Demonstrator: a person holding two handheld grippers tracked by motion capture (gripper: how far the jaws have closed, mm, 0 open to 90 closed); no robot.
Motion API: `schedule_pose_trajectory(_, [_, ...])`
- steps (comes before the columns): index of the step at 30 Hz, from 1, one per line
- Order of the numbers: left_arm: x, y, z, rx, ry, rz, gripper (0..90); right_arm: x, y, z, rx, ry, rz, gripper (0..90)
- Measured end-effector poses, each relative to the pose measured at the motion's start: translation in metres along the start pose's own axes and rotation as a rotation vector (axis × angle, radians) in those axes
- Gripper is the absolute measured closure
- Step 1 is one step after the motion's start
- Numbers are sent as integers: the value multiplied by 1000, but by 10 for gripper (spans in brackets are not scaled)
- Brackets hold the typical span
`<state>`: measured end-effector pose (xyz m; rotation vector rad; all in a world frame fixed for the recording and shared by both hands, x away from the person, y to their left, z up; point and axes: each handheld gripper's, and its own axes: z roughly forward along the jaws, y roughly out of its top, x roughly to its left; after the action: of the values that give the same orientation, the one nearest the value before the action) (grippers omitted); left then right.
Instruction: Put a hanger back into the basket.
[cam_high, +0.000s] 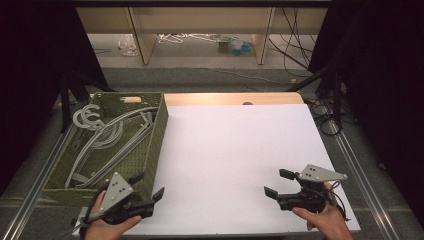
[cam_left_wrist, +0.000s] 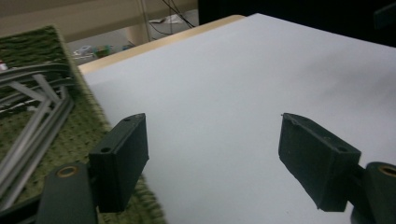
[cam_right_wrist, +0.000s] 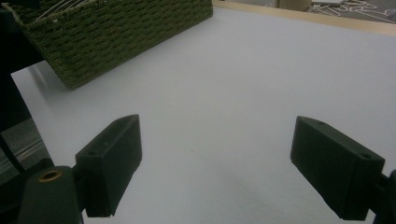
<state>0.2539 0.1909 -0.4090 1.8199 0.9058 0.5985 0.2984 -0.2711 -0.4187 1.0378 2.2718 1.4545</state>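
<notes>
- One woven green basket (cam_high: 159, 131) stands at the counter's (cam_high: 240, 150) left edge.
- Several grey hangers (cam_high: 107, 137) lie heaped inside it; the tangle hides their exact count.
- Two grippers are over the near edge. The left gripper (cam_high: 148, 186) is at the basket's near right corner, fingers (cam_left_wrist: 122, 158) spread, nothing between.
- The right gripper (cam_high: 278, 183), well apart, hovers over bare white counter, fingers (cam_right_wrist: 112, 161) released.

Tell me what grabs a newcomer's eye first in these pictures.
The green woven basket at the table's left edge, filled with grey hangers, stands out against the bare white table. Next come the two tongs near the front edge: the left tongs beside the basket's near corner, the right tongs over the table, both open and holding nothing.
</notes>
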Motion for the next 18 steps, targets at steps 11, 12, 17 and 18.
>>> schedule_pose_trajectory(11, [6, -15, 8, -50, 5, -8, 212, 6, -14, -8, -5, -25, -25, 168])
schedule_pose_trajectory(12, [7, -15, 7, -52, 4, -10, 211, 6, -15, -9, 0, -28, -21, 168])
schedule_pose_trajectory(17, [10, -16, 7, -66, -12, -22, 207, 6, -17, -11, -5, -46, -29, 167])
schedule_pose_trajectory(18, [9, -16, 7, -60, -13, -21, 199, 7, -17, -11, -7, -46, -23, 167])
